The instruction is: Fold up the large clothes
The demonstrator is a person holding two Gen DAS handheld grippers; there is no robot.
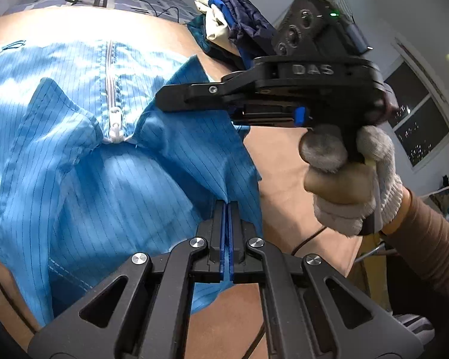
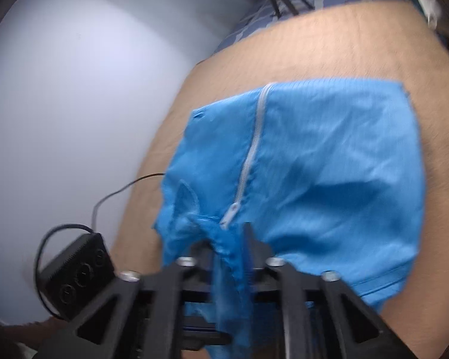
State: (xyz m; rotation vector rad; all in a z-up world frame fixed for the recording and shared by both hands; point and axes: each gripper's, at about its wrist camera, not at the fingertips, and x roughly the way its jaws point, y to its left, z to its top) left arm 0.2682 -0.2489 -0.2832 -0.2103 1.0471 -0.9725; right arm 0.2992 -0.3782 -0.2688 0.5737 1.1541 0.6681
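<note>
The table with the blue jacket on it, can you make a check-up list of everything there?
Surface: tan table, mostly covered.
Job's things: blue pinstriped zip jacket, white zipper closed, fabric creased and partly lifted.
Clutter: pile of other clothes at the table's far edge.
Grippers: left tongs shut on the jacket's edge; right tongs shut on bunched jacket fabric near the zipper pull, held by a gloved hand.
Cables: thin black cable looping off the table edge.
Surroundings: dark window, white wall.

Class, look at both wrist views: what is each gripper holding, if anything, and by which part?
Both hold the blue zip-up garment. The left gripper pinches its side edge; the right gripper clamps bunched fabric near the zipper pull.
</note>
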